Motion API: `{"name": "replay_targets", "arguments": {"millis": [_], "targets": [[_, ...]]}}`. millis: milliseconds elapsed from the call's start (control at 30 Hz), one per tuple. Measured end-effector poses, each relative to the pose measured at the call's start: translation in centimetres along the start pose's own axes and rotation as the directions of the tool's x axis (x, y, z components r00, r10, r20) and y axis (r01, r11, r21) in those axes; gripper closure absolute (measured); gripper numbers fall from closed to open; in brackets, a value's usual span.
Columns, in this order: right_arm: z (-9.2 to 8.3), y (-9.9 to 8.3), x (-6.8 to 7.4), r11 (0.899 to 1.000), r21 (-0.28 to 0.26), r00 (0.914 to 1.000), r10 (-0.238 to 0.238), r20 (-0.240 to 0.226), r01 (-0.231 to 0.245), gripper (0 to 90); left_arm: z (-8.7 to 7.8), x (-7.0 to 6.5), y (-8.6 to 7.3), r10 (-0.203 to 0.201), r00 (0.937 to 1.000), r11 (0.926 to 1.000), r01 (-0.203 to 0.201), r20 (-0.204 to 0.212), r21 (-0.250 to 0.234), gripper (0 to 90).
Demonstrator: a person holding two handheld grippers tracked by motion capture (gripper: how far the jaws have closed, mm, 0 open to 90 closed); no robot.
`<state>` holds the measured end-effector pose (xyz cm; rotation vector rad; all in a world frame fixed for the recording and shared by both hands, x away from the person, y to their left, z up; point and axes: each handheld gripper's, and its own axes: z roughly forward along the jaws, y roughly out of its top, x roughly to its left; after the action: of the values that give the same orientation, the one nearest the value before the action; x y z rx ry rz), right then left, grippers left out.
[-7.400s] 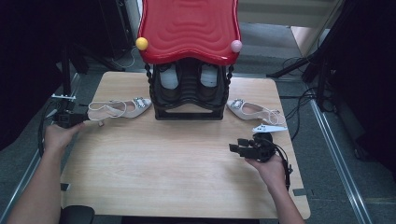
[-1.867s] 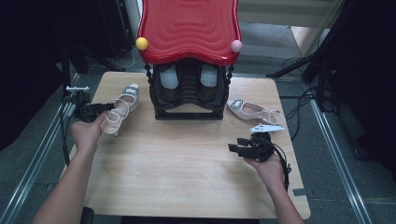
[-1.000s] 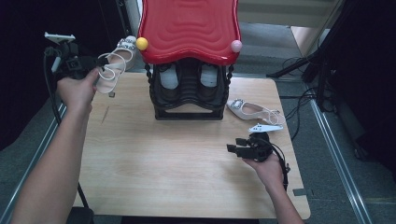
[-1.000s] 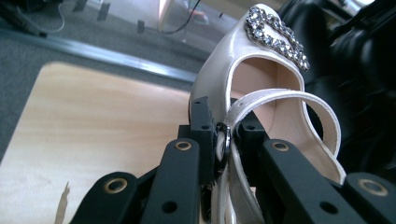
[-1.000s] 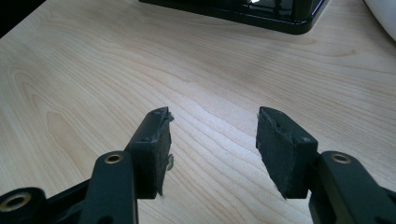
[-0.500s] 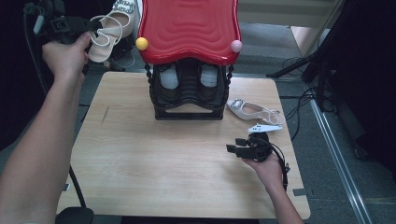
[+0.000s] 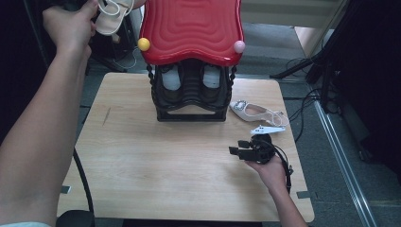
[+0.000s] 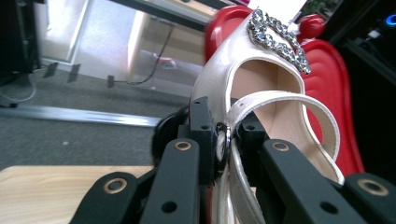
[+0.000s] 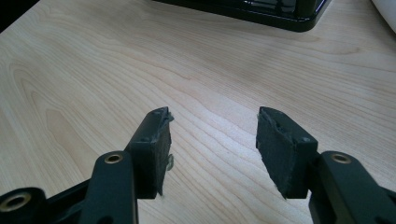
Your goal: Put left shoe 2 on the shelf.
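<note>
At the top left of the high view, your left hand (image 7: 68, 26) is raised well above the table (image 7: 142, 189), carrying a pale sandal (image 7: 112, 14) level with the red top (image 7: 191, 30) of the shoe rack (image 7: 189, 101). Seven seconds back that sandal lay flat on the wood to the left of the rack; two seconds back you had it pinched just off the surface; now it hangs beside the yellow knob (image 7: 143, 44), partly cut off by the frame edge. My reading is that pick-up is done and placing is next, probably on the red top, since the shelf beneath already holds shoes. The second sandal (image 7: 257, 112) lies on the table to the right of the rack, untouched. Your right gripper (image 7: 235, 151) rests low near the table's right edge, where it has been throughout.

In the left gripper view, your left gripper (image 8: 223, 135) has its jaws nearly together, pinching the sandal's thin strap and its metal ring at the heel end. The shoe (image 8: 261, 107) stands away from you, jewelled buckle (image 8: 278, 39) uppermost, the red top just behind it. A strap grip lets the shoe swing, so ease it down.

In the right gripper view, your right gripper (image 9: 212, 126) has its jaws spread wide over bare wood, holding nothing, with the rack's black base (image 9: 261, 9) ahead.
</note>
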<state>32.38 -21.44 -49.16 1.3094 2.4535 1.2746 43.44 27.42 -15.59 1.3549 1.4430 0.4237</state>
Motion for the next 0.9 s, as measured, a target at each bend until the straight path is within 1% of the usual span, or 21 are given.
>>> {"name": "replay_targets", "arguments": {"millis": [100, 200, 267, 333, 400, 500, 567, 700, 767, 833, 900], "targets": [[0.0, 0.0, 0.0, 1.0, -0.001, 1.0, 0.001, -0.001, -0.001, 46.0, 0.8, -1.3, 0.3, 0.0, 0.9998, 1.0, 0.0, 0.018, 0.007, 82.1], [-0.1, 0.0, 0.0, 1.0, -0.004, 1.0, 0.002, -0.003, -0.002, 46.1, 1.5, -2.6, 0.4, 0.023, 0.9996, 0.9997, -0.023, 0.018, 0.004, 82.1], [-0.1, 0.0, 0.1, 1.0, -0.006, 1.0, 0.005, -0.006, -0.005, 46.1, 2.0, -3.3, 0.4, 0.019, 0.9992, 0.9997, -0.019, 0.036, 0.013, 82.0], [-0.2, 0.0, 0.0, 1.0, -0.008, 1.0, 0.003, -0.006, -0.003, 46.1, 2.6, -3.9, 0.3, 0.018, 0.9986, 0.9997, -0.019, 0.05, 0.015, 82.0], [-0.2, 0.0, 0.0, 1.0, -0.007, 1.0, 0.005, -0.008, -0.005, 46.1, 3.3, -4.6, 0.1, 0.026, 0.9982, 0.9995, -0.027, 0.054, 0.018, 82.0], [-0.2, 0.0, 0.1, 1.0, -0.012, 0.9999, -0.001, -0.011, 0.0, 46.1, 4.5, -5.4, -0.4, 0.024, 0.9981, 0.9993, -0.026, 0.057, 0.028, 82.0], [-0.2, 0.0, 0.1, 1.0, -0.013, 0.9999, -0.004, -0.013, 0.004, 46.1, 5.1, -5.7, -0.7, 0.025, 0.9979, 0.9991, -0.027, 0.06, 0.034, 81.9], [-0.3, 0.0, 0.0, 1.0, -0.015, 0.9999, -0.003, -0.017, 0.003, 46.1, 6.3, -6.4, -1.5, 0.025, 0.9981, 0.9993, -0.027, 0.056, 0.028, 81.9], [-0.3, 0.0, 0.0, 1.0, -0.014, 0.9999, 0.002, -0.016, -0.002, 46.1, 6.8, -6.5, -2.0, 0.028, 0.9982, 0.9992, -0.03, 0.052, 0.026, 81.8], [-0.4, 0.0, 0.0, 1.0, -0.016, 0.9998, 0.002, -0.019, -0.003, 46.0, 7.2, -6.4, -2.3, 0.022, 0.9982, 0.9992, -0.023, 0.055, 0.032, 81.8], [-0.4, 0.0, 0.0, 1.0, -0.017, 0.9998, -0.002, -0.018, 0.002, 46.0, 7.6, -6.2, -2.8, 0.015, 0.9987, 0.9992, -0.017, 0.049, 0.035, 81.7]]}}
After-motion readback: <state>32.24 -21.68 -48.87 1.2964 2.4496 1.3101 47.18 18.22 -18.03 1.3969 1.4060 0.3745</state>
